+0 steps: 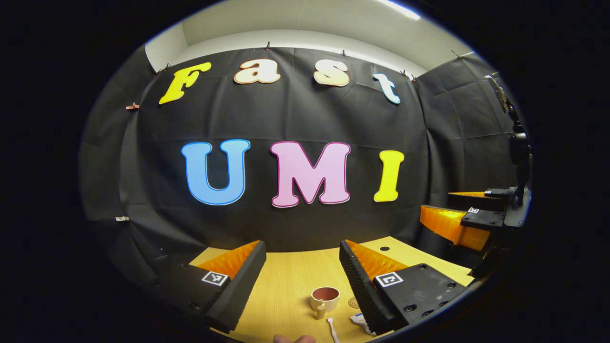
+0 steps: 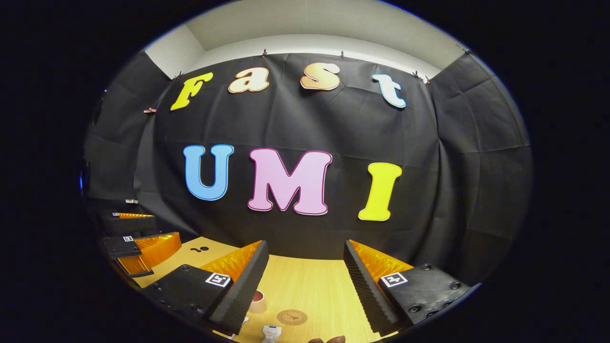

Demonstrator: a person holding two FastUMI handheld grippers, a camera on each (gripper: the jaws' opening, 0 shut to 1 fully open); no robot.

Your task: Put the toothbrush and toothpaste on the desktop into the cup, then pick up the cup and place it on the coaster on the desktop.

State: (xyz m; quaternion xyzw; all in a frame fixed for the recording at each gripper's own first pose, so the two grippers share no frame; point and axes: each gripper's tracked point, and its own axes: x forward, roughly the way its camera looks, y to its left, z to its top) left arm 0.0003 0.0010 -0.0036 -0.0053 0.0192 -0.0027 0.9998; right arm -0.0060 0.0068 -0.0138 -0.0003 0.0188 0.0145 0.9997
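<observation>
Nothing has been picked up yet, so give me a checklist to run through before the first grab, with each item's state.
1. Left gripper jaws open and holding nothing: ok.
2. Right gripper jaws open and holding nothing: ok.
3. Cup upright on the desktop, nothing in it: ok.
4. Toothbrush free to grasp: it lies on the desktop near the cup, partly cut off at the edge of the left gripper view: cannot tell.
5. Toothpaste free to grasp: on the desktop, partly cut off: cannot tell.
6. Coaster bare, nothing on it: ok.

Bare desktop (image 2: pixel 314 286) beyond cup (image 1: pixel 325 298), coaster (image 2: pixel 292 317)
</observation>
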